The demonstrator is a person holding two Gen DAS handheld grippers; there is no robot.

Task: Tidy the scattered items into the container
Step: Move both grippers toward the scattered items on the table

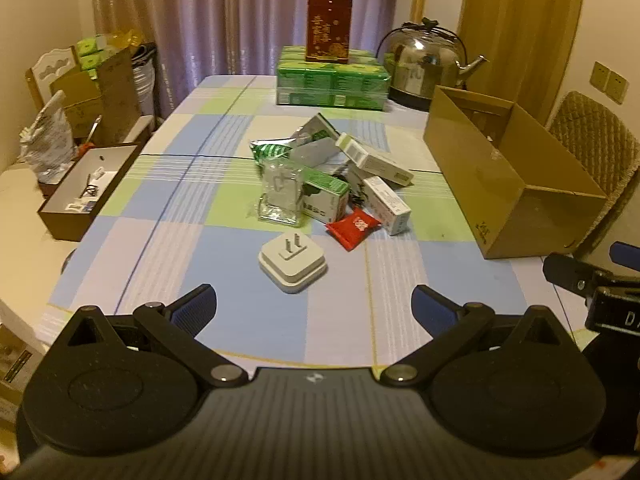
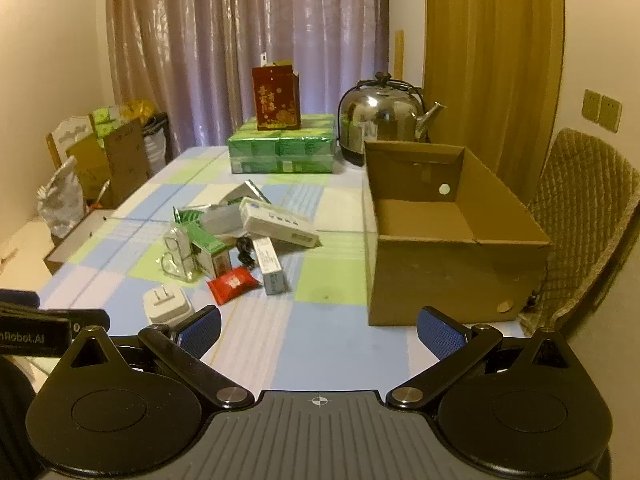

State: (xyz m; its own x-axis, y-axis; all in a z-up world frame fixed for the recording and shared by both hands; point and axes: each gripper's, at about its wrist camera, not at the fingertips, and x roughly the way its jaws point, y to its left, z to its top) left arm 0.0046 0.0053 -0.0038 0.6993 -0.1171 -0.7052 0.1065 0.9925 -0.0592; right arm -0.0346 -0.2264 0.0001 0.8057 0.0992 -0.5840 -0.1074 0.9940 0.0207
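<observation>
Left tongs (image 1: 314, 304) are hovering spread wide and empty, a white plug (image 1: 292, 263) lying just ahead between the fingers. Right tongs (image 2: 319, 330) are likewise gaping, holding nothing, over bare bench (image 2: 344, 344). Beyond the plug a heap (image 1: 332, 176) of cartons and packets is sitting; the box (image 2: 448, 248) is standing ahead-right of the right tongs

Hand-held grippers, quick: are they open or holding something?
Left hand-held gripper: open, holding nothing.
Right hand-held gripper: open, holding nothing.
</observation>
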